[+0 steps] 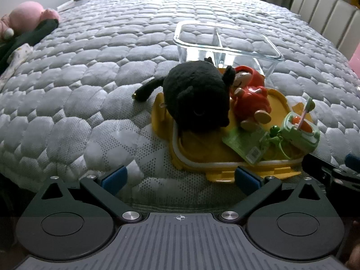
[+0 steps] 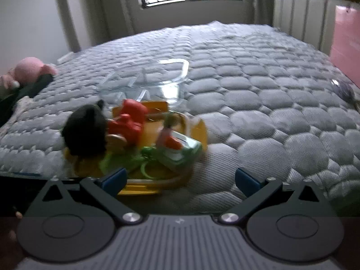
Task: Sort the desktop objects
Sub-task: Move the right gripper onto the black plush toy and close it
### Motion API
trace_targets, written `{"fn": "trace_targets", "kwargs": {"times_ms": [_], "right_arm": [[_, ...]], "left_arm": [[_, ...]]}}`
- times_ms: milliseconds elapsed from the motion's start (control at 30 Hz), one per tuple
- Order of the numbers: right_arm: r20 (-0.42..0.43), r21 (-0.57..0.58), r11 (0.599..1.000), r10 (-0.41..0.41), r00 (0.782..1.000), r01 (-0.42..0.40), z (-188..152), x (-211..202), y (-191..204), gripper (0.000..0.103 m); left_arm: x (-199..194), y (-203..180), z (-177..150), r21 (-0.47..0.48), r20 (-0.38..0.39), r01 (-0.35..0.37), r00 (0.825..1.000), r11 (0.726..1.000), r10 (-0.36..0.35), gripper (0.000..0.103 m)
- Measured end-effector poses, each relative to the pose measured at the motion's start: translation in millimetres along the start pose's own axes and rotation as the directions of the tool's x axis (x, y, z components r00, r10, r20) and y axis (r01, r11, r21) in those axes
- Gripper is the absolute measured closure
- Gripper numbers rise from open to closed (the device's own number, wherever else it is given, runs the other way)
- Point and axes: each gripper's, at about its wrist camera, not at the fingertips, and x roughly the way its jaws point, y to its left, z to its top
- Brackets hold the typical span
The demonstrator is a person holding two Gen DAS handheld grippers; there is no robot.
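A yellow lid-like tray point(image 1: 202, 157) point(image 2: 200, 128) lies on a quilted grey mattress point(image 1: 90, 72). On it rest a black plush cat point(image 1: 195, 96) point(image 2: 86, 130), a red-suited doll point(image 1: 249, 94) point(image 2: 128, 119), a small green toy with an orange piece point(image 1: 299, 130) point(image 2: 180, 148) and a green tagged keyring point(image 1: 247, 144). Behind the tray stands an empty clear glass container point(image 1: 225, 42) point(image 2: 148, 78) with a divider. My left gripper point(image 1: 180, 177) is open just in front of the tray. My right gripper point(image 2: 180, 178), also open, hovers at the tray's near right; its view is blurred.
A pink plush toy point(image 1: 24, 18) point(image 2: 29, 69) and dark clothing point(image 1: 27, 36) lie at the mattress's far left. A padded headboard point(image 1: 326, 15) point(image 2: 303, 15) and a pink panel point(image 2: 346, 42) stand at the right. The other gripper's black body point(image 1: 333, 171) shows at the right edge.
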Motion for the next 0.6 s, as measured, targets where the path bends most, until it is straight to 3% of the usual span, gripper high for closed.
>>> {"fn": "trace_targets", "kwargs": {"times_ms": [367,600], "right_arm": [[0.027,0.062,0.998,-0.003,1.0,0.001,5,5,-8,0.0],[0.068,0.041,0.999,-0.001,0.998,-0.002,7,2,-11,0.0]], "left_arm": [[6,5,5,-0.003,0.001,0.015,1.0,1.0,-0.015,0.0],[7,18,9,-0.03,0.009,0.035,0.999,0.999,-0.035,0.0]]}}
